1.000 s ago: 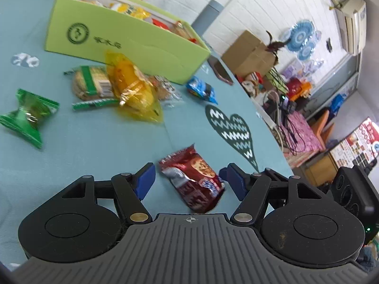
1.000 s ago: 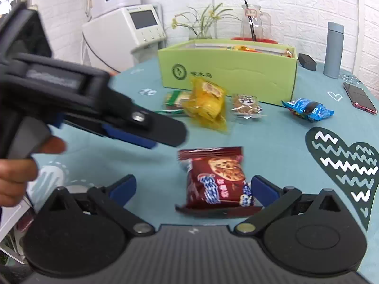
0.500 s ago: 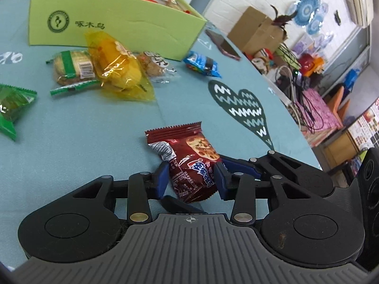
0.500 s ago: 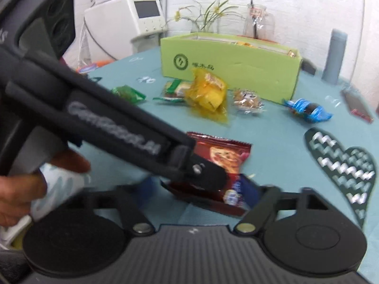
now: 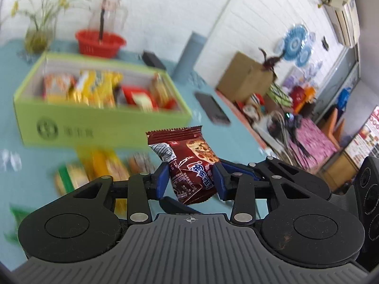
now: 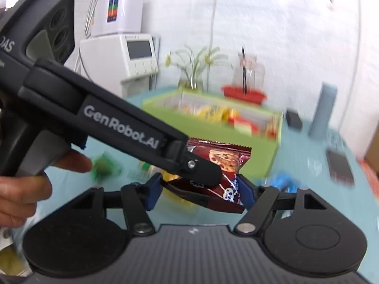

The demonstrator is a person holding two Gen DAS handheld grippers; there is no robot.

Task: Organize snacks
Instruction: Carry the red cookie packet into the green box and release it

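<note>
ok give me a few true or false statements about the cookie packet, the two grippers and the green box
1. The left gripper is shut on the red cookie packet. True.
2. The right gripper is empty. False: its blue pads press on the same packet from both sides.
3. The green box already has snacks inside. True.
4. The cookie packet lies flat on the teal tablecloth. False: it is held up off the cloth between the grippers.
5. A yellow snack packet lies on the cloth in front of the box. True.
</note>
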